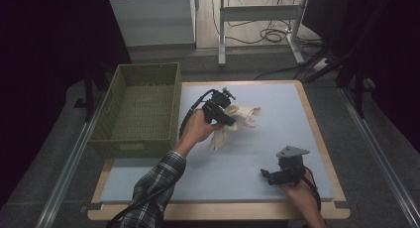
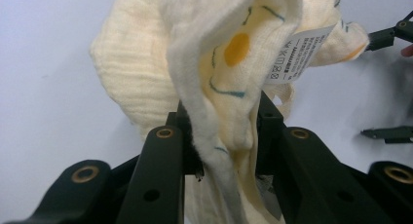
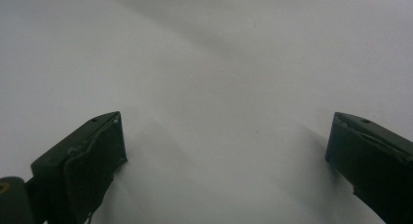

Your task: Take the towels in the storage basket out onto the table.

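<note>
High view: the left hand-held gripper [image 1: 227,120] clamps a cream cloth [image 1: 241,117] at mid-tabletop [image 1: 277,139], right of the basket [image 1: 141,106]; the right hand-held gripper [image 1: 267,174] rests released, near right. Trailing folds could snag the basket rim.

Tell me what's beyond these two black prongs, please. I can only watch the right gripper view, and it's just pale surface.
Observer: From above, the left gripper is shut on a cream cloth over the blue mat.
Operator: Plain cloth?
Observer: No. The left gripper view shows an orange dot, teal lines and a white label on it.
Operator: Anything to put it in?
Observer: A green woven basket stands at the mat's left edge.
Operator: And my gripper?
Observer: The right gripper is open near the mat's front right.
</note>
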The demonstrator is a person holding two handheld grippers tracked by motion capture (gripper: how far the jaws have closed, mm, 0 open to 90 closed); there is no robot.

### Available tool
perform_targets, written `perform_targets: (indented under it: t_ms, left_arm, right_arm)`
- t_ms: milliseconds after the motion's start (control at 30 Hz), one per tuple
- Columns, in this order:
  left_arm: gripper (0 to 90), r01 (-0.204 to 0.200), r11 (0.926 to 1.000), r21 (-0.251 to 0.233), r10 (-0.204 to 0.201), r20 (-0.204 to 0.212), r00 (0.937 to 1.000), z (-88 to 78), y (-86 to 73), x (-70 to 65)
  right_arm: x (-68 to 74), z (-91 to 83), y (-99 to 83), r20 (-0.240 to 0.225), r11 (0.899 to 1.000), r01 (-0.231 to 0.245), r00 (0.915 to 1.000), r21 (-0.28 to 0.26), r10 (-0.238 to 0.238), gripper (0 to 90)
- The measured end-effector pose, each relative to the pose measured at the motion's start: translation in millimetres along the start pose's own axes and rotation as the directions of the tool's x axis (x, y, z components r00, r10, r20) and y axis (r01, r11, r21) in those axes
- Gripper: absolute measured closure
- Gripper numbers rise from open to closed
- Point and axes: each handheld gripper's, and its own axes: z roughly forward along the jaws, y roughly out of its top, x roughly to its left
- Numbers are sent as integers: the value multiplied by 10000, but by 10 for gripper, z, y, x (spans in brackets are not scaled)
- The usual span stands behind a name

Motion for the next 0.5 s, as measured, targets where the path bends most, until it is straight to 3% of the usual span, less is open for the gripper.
perform_targets:
  t_ms: [133,333,433,500]
  left_arm:
    - [721,-84,9999,79,83,144,9999,186,-8,-60]
    - [688,-175,9993,327,175,-4,9998,434,-57,-108]
    - [616,-22,9992,398,16,147,9999,536,-98,-107]
    - [512,-112,9985,540,107,87,9999,586,-127,-102]
  right_arm:
    - [0,0,0,-14,10000,-4,10000,6,4,9]
    - [-1,1,0,-7,10000,6,10000,4,-6,9]
    - [0,0,0,-17,10000,-11,10000,9,11,9]
    - [0,0,0,-19,10000,-16,10000,10,16,9]
